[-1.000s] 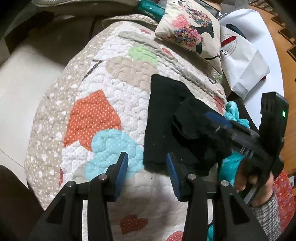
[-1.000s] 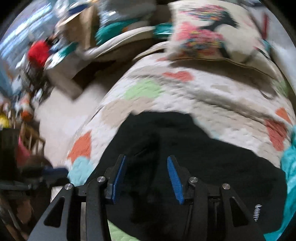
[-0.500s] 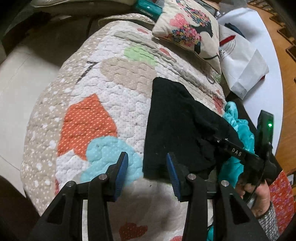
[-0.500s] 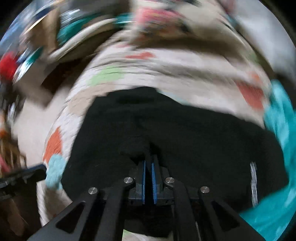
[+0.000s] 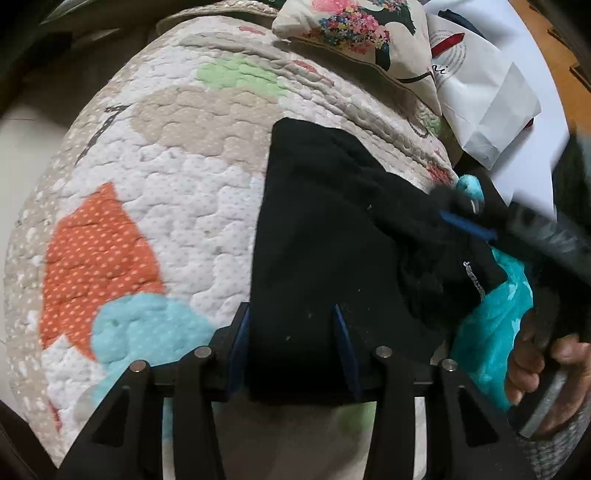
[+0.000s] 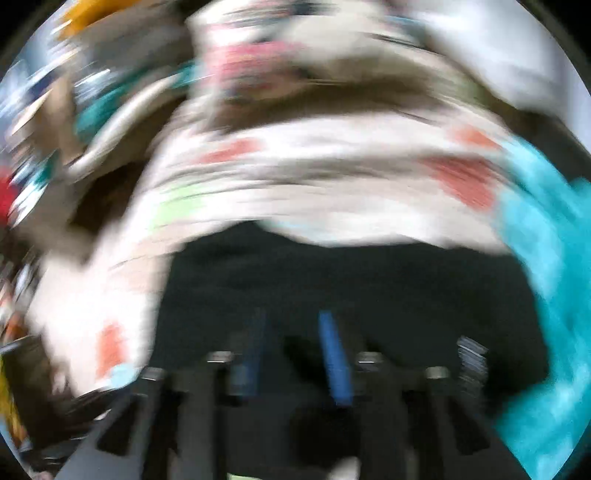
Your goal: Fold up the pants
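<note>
- Pants (image 5: 325, 236): black, lying folded on the quilt (image 5: 177, 206), long axis running away from the left wrist camera. The near edge sits between the fingers of the left gripper (image 5: 291, 343).
- Left gripper: jaws spread apart, blue pads on either side of the near end of the pants; not closed on the cloth.
- Right gripper (image 6: 295, 350): right wrist view is heavily motion-blurred. Its two blue pads show apart, over black cloth. In the left wrist view the same tool enters from the right, blurred, its blue pad against the far right corner of the pants; whether cloth is pinched there cannot be told.
- Right hand (image 5: 535, 365): wrapped around the right gripper's handle, at the right edge of the left wrist view.
- Teal cloth (image 5: 491, 325): bunched beside the right edge of the pants, partly under them.
- Pillow (image 5: 362, 29): floral print, at the far end of the quilt.
- White bag (image 5: 480, 99): beside the pillow, to its right.
</note>
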### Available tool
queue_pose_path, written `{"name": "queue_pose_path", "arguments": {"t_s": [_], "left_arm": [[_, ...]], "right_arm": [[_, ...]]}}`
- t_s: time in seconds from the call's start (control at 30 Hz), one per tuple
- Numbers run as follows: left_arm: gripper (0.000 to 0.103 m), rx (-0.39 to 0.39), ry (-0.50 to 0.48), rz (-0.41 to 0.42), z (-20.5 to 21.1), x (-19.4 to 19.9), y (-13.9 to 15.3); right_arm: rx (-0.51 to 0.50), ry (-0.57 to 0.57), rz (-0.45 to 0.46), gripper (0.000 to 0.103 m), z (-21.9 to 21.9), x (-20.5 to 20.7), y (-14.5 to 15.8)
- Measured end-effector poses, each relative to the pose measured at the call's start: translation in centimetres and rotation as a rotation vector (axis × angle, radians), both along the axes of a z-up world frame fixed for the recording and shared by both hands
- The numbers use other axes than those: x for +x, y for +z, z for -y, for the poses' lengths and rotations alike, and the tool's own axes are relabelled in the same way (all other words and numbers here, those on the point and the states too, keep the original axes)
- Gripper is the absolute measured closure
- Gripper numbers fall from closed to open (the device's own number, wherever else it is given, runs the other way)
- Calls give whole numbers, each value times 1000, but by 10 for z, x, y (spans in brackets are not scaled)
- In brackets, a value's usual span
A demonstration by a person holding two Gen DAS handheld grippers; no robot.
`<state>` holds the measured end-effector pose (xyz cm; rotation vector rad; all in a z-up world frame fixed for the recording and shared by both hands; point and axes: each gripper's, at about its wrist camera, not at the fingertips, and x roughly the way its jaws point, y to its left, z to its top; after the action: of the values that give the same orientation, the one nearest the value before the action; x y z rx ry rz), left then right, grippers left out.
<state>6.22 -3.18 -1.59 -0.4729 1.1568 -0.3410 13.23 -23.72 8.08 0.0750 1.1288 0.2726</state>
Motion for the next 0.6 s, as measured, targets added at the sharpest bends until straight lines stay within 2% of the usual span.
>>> {"name": "queue_pose_path", "arguments": {"t_s": [0.07,0.17,0.23,0.27,0.3,0.33,0.37,0.47,0.6], "left_arm": [[55,4,6,10,3,0,0],[55,13,25,22,5,-3,-1],[65,80,26,35,11,-5,-2],[76,128,14,49,15,-6,-1],[85,153,-1,58,19,-6,-1],[88,170,-16,66,22,-6,0],[91,171,-20,67,22,-6,0],[94,137,-11,46,16,-2,2],[94,101,4,39,2,-3,8]], "right_arm": [[19,131,-13,36,-40,11,-1],[-25,243,-45,36,-94,25,-12],[-82,261,-82,36,-119,38,-27],[-107,262,-119,36,-127,46,-37],[-137,261,-163,42,-137,53,-49],[-175,265,-198,52,-143,57,-60],[-229,271,-187,56,-149,58,-65],[-218,275,-179,84,-148,59,-59],[-150,223,-179,88,-135,55,-52]]}}
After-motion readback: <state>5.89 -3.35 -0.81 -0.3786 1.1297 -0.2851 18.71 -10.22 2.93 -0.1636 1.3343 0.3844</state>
